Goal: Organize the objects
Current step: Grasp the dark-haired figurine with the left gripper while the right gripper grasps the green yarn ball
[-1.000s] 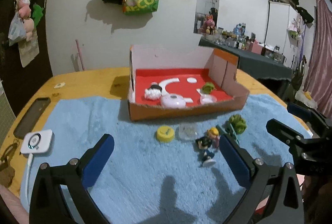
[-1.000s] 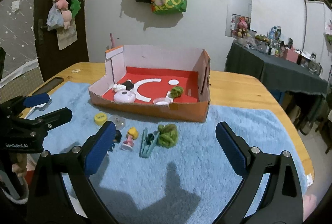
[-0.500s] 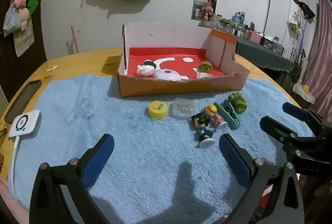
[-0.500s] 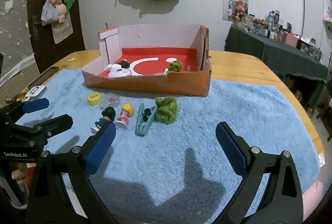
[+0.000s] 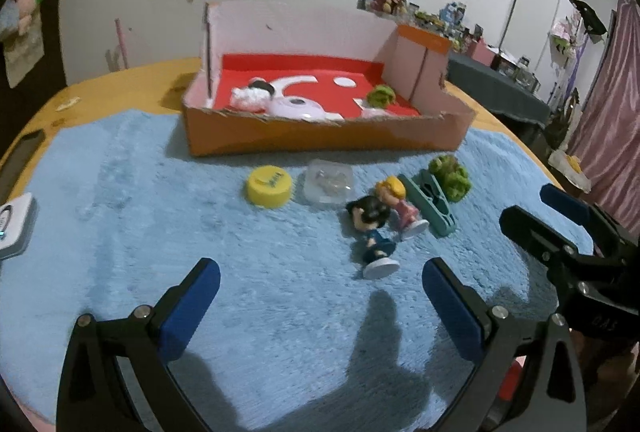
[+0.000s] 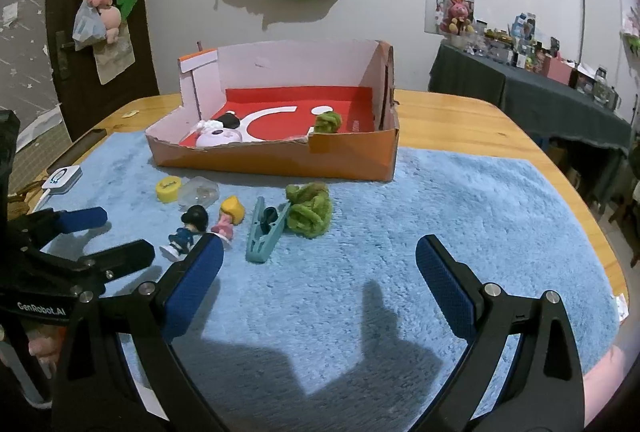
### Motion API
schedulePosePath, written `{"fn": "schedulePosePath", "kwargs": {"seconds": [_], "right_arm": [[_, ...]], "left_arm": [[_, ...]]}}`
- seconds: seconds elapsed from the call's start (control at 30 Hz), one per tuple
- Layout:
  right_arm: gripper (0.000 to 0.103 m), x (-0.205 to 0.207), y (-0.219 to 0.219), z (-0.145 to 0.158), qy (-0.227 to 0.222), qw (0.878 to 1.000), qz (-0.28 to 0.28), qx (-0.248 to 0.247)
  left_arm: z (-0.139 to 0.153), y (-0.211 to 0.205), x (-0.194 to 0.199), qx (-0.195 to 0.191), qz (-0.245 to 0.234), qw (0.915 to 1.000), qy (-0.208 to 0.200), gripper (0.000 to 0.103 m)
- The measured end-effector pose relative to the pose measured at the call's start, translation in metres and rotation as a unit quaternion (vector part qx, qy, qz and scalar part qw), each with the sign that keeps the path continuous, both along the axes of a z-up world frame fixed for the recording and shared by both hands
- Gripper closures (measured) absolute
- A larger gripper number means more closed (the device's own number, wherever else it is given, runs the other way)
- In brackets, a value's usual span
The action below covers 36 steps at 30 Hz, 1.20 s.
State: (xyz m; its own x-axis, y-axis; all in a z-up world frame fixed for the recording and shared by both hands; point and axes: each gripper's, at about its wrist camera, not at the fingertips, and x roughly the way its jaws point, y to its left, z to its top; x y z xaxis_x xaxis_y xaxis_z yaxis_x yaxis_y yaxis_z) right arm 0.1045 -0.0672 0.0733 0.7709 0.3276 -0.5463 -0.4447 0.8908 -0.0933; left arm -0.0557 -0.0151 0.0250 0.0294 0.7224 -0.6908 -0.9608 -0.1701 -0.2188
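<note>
An orange cardboard box point(image 5: 328, 134) point(image 6: 280, 160) with a red floor stands on the blue mat and holds a few small toys. In front of it lie a yellow cap point(image 5: 269, 186) point(image 6: 168, 189), a clear case point(image 5: 328, 186) point(image 6: 199, 192), a dark-haired figurine point(image 5: 372, 232) point(image 6: 186, 230), a blonde figurine point(image 5: 398, 204) point(image 6: 229, 218), a teal clip point(image 5: 434, 206) point(image 6: 264, 230) and a green ball point(image 5: 450, 178) point(image 6: 310, 210). My left gripper point(image 5: 318, 296) is open and empty, just short of the dark-haired figurine. My right gripper point(image 6: 318, 274) is open and empty, near the clip.
A white device point(image 5: 14, 220) point(image 6: 62, 178) with a cable lies at the mat's left edge. A dark phone point(image 5: 22, 152) lies on the wooden table point(image 6: 460, 120). A dark-clothed side table point(image 6: 540, 92) with clutter stands at the right.
Both grippers have moved forward and lower toward the loose objects, which now look larger. Both stay open. No object has moved.
</note>
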Motion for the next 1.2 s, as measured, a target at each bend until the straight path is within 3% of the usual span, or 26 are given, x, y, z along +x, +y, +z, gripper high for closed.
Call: {"fn": "schedulePosePath", "kwargs": {"seconds": [0.27, 0.43, 0.6, 0.87, 1.03, 1.2], "right_arm": [[0.005, 0.025, -0.001, -0.001, 0.013, 1.0, 0.01, -0.024], [0.005, 0.053, 0.002, -0.005, 0.041, 0.997, 0.021, -0.062], [0.005, 0.075, 0.01, -0.016, 0.07, 0.991, 0.036, -0.104], [0.005, 0.087, 0.023, -0.02, 0.09, 0.986, 0.065, -0.123], [0.006, 0.092, 0.031, -0.02, 0.089, 0.984, 0.071, -0.136], [0.011, 0.095, 0.038, -0.019, 0.089, 0.982, 0.082, -0.143]], "left_arm": [[-0.005, 0.021, 0.006, -0.019, -0.011, 0.9997, 0.008, 0.0], [-0.005, 0.031, 0.007, -0.028, -0.018, 0.9992, 0.023, 0.007], [-0.004, 0.036, 0.009, -0.027, -0.032, 0.9988, 0.026, 0.018], [-0.001, 0.038, 0.012, -0.014, -0.045, 0.9988, 0.014, 0.043], [-0.001, 0.038, 0.015, -0.009, -0.051, 0.9986, 0.009, 0.045], [-0.001, 0.039, 0.017, -0.007, -0.056, 0.9984, 0.006, 0.057]]}}
